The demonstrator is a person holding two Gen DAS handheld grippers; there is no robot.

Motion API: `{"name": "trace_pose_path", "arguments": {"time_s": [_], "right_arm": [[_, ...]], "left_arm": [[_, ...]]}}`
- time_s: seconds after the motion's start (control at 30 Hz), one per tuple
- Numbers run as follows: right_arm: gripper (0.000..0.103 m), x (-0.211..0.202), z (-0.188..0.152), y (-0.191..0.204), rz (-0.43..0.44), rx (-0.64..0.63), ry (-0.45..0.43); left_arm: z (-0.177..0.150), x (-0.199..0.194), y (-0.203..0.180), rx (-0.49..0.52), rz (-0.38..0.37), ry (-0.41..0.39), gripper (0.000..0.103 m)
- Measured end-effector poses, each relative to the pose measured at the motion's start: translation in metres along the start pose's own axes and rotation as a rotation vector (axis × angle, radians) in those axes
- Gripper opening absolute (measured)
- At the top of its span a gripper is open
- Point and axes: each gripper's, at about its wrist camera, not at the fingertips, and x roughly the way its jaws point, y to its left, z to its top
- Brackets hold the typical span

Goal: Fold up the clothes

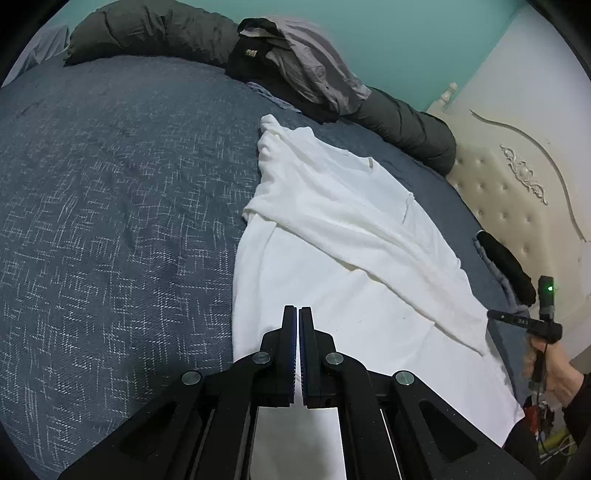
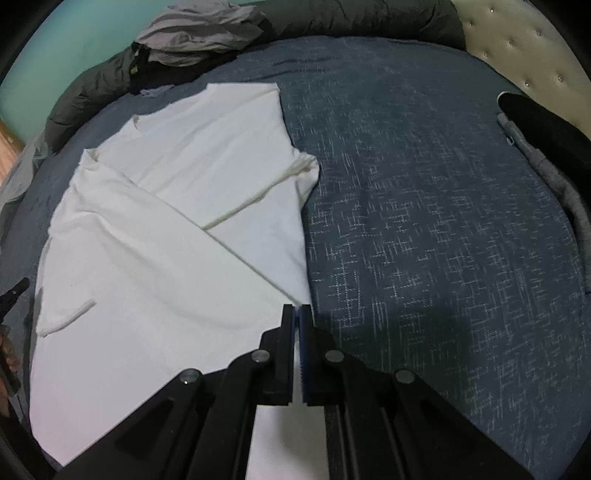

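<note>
- Two closed grippers frame the scene: the left gripper (image 1: 296,308) has its jaws pressed together over a white T-shirt (image 1: 332,236), and no cloth is visibly caught between them.
- The T-shirt lies partly folded on a blue bedspread (image 1: 110,184), one side turned diagonally across the body; its near hem is hidden under the gripper arms in both views.
- Left wrist view alone shows a hand (image 1: 554,373) at the right edge holding the other tool, cut off by the frame, and a carved cream headboard (image 1: 517,177).
- At the far edge, a grey garment (image 1: 314,62) is heaped on a dark rolled duvet (image 1: 155,33); what lies under the heap is hard to make out.
- The right gripper (image 2: 296,306) has its jaws shut too, tips at the shirt's right edge; whether they pinch fabric cannot be told.
- Right wrist view alone shows the short sleeve (image 2: 306,170) bunched up, and a black and grey garment (image 2: 546,147), cut off at the right rim.
</note>
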Motion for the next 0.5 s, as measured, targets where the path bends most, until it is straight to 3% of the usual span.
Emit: {"name": "trace_pose_path", "arguments": {"time_s": [0.13,0.2,0.27,0.4,0.5], "right_arm": [[0.003,-0.003,-0.005,-0.003,-0.034,0.025,-0.006],[0.004,-0.015,-0.011,0.001,0.014,0.037,-0.011],[0.01,-0.024,-0.019,0.006,0.063,0.038,0.002],[0.032,-0.023,-0.037,0.019,0.15,0.053,0.08],[0.033,-0.015,-0.045,0.025,0.175,0.072,0.118]], "left_arm": [[0.001,-0.002,0.002,-0.003,0.001,-0.004,0.001],[0.002,-0.002,0.001,0.0,0.0,-0.003,0.001],[0.003,-0.001,0.0,0.002,0.0,-0.002,0.001],[0.003,-0.002,-0.001,0.004,-0.003,-0.002,0.001],[0.002,-0.005,-0.001,0.003,-0.007,-0.006,0.002]]}}
